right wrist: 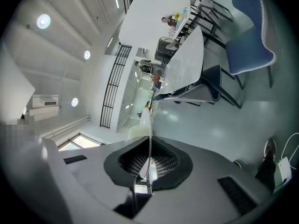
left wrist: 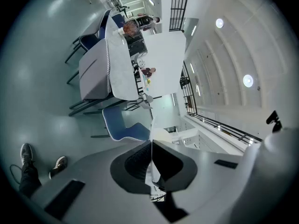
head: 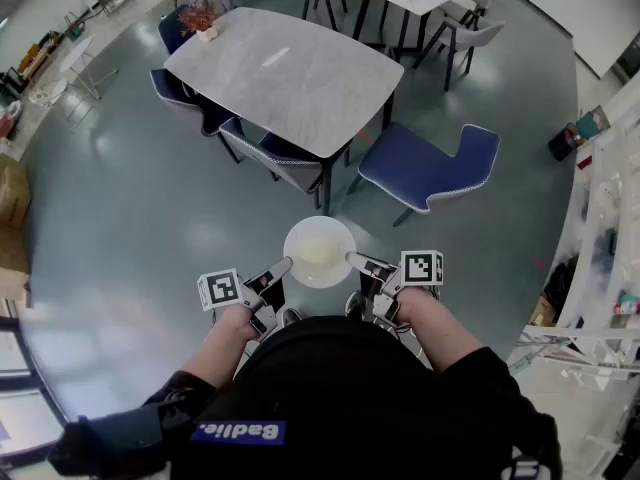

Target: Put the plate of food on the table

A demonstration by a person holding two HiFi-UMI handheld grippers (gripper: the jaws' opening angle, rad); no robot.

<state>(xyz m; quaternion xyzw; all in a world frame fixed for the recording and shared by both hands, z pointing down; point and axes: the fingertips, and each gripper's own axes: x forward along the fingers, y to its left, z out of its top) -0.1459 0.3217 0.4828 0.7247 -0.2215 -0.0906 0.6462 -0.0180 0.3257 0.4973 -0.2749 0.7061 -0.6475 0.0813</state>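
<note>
A white plate (head: 319,252) with pale food on it hangs level in front of me, above the grey floor. My left gripper (head: 283,266) is shut on its left rim and my right gripper (head: 354,260) is shut on its right rim. In the left gripper view the plate (left wrist: 150,139) shows edge-on as a thin white line between the dark pads. The right gripper view shows the same thin rim of the plate (right wrist: 148,139) pinched between its pads. The grey table (head: 285,73) stands ahead, well beyond the plate.
A blue chair (head: 432,168) stands pulled out at the table's right corner, just ahead of the plate. More blue chairs (head: 270,156) are tucked along the table's left side. A small flower pot (head: 203,18) sits on the far left corner. Shelving (head: 605,208) lines the right.
</note>
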